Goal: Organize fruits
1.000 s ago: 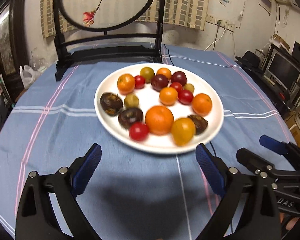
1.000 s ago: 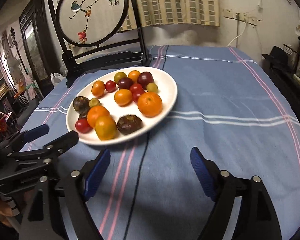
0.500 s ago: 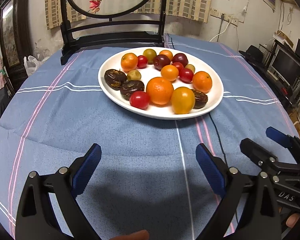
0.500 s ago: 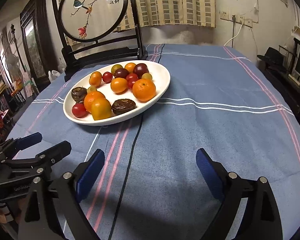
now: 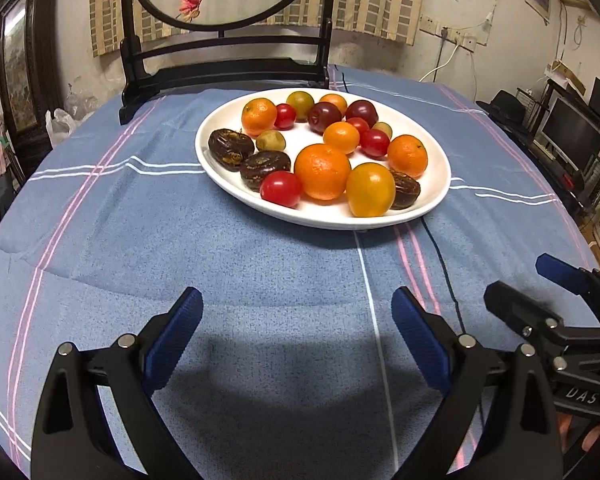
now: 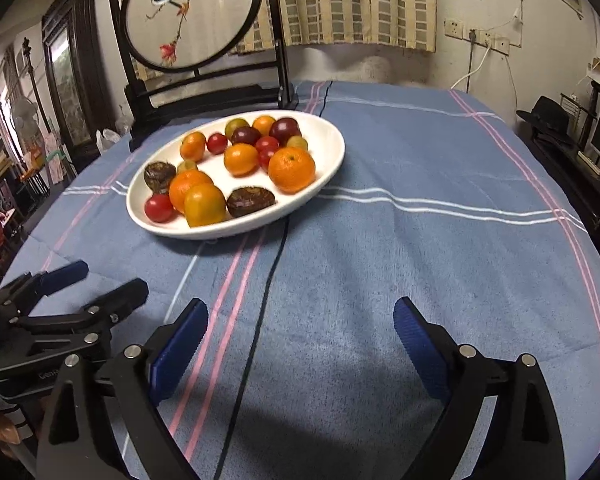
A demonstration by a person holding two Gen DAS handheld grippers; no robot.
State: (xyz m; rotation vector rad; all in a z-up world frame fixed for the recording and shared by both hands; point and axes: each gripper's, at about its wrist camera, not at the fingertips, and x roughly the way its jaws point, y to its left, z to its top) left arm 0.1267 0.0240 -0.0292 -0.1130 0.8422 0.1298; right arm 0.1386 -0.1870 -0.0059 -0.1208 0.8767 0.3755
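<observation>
- plate [image 5: 440,184]: glossy white ceramic look; smooth
- cloth [image 5: 180,248]: matt blue weave; striped
- pads [image 6: 414,336]: ribbed blue; matt
- screen frame [image 6: 204,92]: dark glossy wood

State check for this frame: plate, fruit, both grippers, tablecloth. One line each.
Plate: upright on the tablecloth, loaded with fruit.
Fruit: all on the plate, mixed together, unsorted.
Left gripper: open, empty, above the cloth short of the plate.
Right gripper: open, empty, above the cloth short of the plate.
Tablecloth: spread over the table, slightly creased.
</observation>
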